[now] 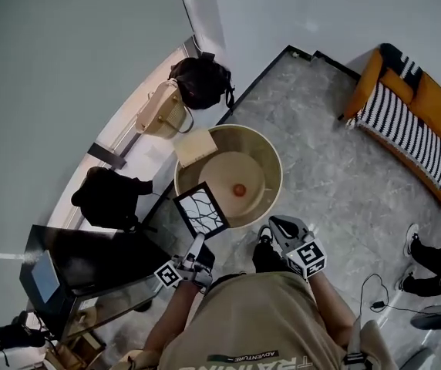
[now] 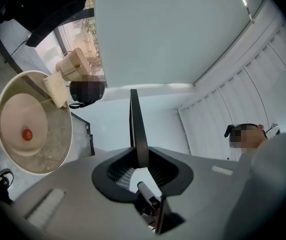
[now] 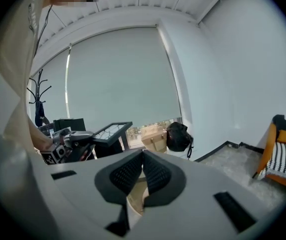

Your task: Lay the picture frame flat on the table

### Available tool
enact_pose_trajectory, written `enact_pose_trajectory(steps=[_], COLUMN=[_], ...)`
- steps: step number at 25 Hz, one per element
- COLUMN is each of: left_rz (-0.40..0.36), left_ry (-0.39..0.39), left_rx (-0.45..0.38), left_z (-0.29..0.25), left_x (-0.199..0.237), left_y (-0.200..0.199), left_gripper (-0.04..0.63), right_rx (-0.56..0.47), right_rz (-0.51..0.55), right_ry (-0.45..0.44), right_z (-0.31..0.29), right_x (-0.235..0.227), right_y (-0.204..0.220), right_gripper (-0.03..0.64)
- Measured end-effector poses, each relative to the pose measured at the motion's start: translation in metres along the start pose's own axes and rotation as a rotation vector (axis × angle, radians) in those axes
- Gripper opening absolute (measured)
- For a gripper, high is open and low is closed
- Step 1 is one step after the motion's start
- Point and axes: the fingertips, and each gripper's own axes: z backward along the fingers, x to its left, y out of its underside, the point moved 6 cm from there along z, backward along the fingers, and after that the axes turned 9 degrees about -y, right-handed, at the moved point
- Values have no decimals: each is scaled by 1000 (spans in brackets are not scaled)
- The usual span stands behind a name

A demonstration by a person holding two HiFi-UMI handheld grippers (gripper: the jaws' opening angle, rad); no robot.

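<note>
Near the round table [image 1: 271, 154], left claw [image 2: 139, 160] grips thin black-edged frame [image 1: 200, 210].

Tan tee [image 1: 244, 314] w/ dark print + stripe on front.

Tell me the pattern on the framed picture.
The picture frame shows black branching lines on white; clearest in the head view.

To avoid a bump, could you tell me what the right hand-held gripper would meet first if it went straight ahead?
Probably the beige bag by the window, across the round table, though depth is hard to judge.
</note>
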Motion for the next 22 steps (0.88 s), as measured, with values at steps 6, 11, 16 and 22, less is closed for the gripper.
enact_pose_trajectory(steps=[6, 11, 16, 22], left_rz=[-9, -3, 21, 71], left_ry=[1, -12, -46, -100], left_rx=[-22, -55, -54, -13], left_z=[-66, -108, -133, -147], left_x=[3, 17, 41, 93], left_y=[-16, -24, -34, -47], left_gripper=[73, 74, 74, 74], right_rx=[21, 61, 99, 156], right_rz=[-6, 28, 21, -27], right_ry=[-52, -112, -113, -95], right_z=[-17, -35, -49, -56], right_x=[-54, -95, -109, -104], right_y=[-12, -16, -16, -4], right_gripper=[5, 5, 5, 5])
